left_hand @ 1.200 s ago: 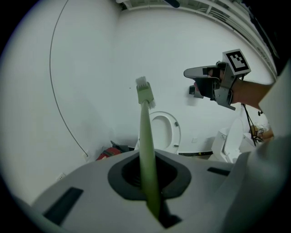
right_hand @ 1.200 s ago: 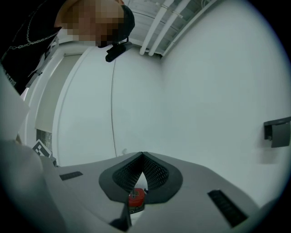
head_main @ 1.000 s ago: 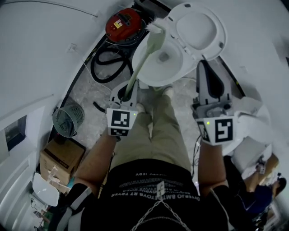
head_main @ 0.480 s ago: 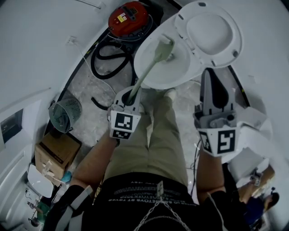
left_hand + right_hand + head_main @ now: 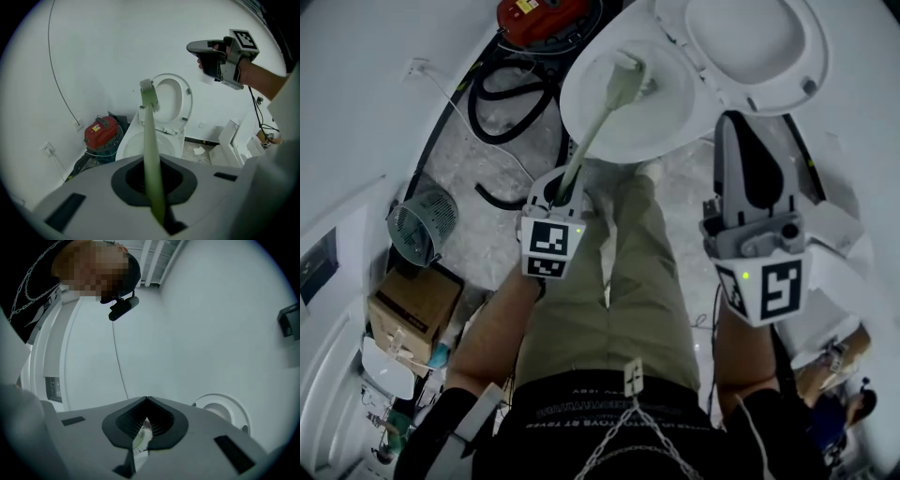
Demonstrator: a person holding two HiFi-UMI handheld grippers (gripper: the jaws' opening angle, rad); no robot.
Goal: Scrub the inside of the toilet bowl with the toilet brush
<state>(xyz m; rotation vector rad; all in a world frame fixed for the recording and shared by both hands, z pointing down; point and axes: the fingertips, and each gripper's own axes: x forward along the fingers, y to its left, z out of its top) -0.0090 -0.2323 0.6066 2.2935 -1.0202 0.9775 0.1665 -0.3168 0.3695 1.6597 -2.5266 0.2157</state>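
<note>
My left gripper (image 5: 564, 190) is shut on the pale green handle of the toilet brush (image 5: 592, 127). The handle runs up and forward from it, and the brush head (image 5: 625, 77) sits inside the white toilet bowl (image 5: 577, 112), left of its middle. The seat and lid (image 5: 761, 49) are raised behind the bowl. In the left gripper view the handle (image 5: 151, 140) rises from between the jaws of the left gripper (image 5: 153, 174) toward the bowl (image 5: 133, 140). My right gripper (image 5: 739, 122) is held to the right of the bowl, shut and empty; it also shows raised (image 5: 191, 47) in the left gripper view.
A red vacuum cleaner (image 5: 539, 13) with a black hose (image 5: 502, 94) stands left of the toilet. A mesh bin (image 5: 422, 223) and a cardboard box (image 5: 405, 314) sit at the left wall. A white fixture (image 5: 836, 246) is at the right. The person's legs stand before the bowl.
The brush head has moved from the bowl's far left rim down into the bowl. The head view has shifted forward. The right gripper has stayed raised and shut.
</note>
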